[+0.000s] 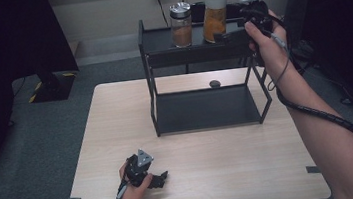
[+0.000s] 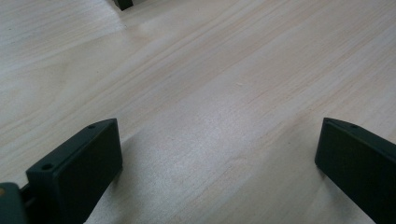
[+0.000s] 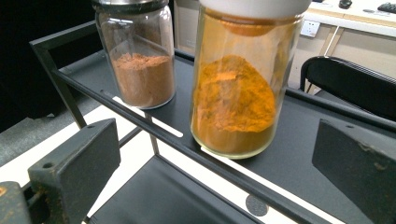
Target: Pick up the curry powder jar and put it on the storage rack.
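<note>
Two glass jars stand on the top shelf of a black metal rack (image 1: 159, 56). The taller one, with a white lid, holds orange powder (image 1: 215, 17) (image 3: 236, 100). The shorter one has a silver lid and brown powder (image 1: 181, 26) (image 3: 142, 77). My right gripper (image 1: 228, 23) (image 3: 215, 135) is raised to the shelf and open, its jaws spread to either side of the orange jar, just short of it and not touching. My left gripper (image 1: 159, 178) (image 2: 217, 126) rests low on the table near the front edge, open, with bare wood between its jaws.
The rack stands on the far half of the light wooden table (image 1: 117, 126), its lower shelf (image 1: 206, 108) bare. A small dark object (image 1: 215, 83) lies on the table behind the rack. A black chair (image 3: 350, 79) stands beyond the shelf.
</note>
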A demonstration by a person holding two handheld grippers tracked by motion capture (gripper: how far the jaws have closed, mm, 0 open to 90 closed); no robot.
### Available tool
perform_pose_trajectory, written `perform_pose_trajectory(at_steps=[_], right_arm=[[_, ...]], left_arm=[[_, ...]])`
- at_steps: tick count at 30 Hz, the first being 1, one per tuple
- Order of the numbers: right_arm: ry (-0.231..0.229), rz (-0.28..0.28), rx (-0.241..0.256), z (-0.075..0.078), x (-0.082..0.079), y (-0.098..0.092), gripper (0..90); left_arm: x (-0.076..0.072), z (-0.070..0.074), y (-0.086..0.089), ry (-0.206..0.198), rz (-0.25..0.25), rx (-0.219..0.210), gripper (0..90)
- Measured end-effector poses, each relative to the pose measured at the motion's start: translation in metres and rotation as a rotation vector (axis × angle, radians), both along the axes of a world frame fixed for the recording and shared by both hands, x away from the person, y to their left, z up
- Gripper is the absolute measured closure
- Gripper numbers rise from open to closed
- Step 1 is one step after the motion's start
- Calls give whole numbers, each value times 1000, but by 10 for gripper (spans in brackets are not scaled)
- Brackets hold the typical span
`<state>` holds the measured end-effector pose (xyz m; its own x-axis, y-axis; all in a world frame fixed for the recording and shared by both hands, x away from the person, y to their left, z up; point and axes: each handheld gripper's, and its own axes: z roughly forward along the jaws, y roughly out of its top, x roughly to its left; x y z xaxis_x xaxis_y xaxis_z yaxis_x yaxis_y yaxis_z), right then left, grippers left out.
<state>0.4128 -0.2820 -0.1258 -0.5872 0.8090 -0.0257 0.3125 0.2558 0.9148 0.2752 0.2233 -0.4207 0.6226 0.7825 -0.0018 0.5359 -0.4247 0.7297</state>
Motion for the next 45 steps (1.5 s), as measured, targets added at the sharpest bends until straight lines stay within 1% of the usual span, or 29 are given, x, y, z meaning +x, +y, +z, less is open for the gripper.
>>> perform_pose_trajectory(at_steps=[11,14,20,28,30,37,40,43,45], right_arm=[[14,26,-15,-12,-5,2,2],[15,41,-9,-17,-7,2,2],[19,63,-13,-28,-11,2,2],[28,84,-14,-40,-13,-3,4],[30,84,-7,-43,-14,-5,4],[33,85,-12,-51,-17,-9,4],[38,93,-5,-57,-18,-12,5],[43,100,-12,-63,-19,-11,6],[44,104,-26,-67,-20,-10,9]], left_arm=[[0,0,0,0,0,0,0],[0,0,0,0,0,0,0],[0,0,0,0,0,0,0],[0,0,0,-1,0,0,0],[0,0,0,-1,0,0,0],[0,0,0,-1,0,0,0],[0,0,0,-1,0,0,0],[0,0,0,-1,0,0,0],[0,0,0,-2,0,0,0]])
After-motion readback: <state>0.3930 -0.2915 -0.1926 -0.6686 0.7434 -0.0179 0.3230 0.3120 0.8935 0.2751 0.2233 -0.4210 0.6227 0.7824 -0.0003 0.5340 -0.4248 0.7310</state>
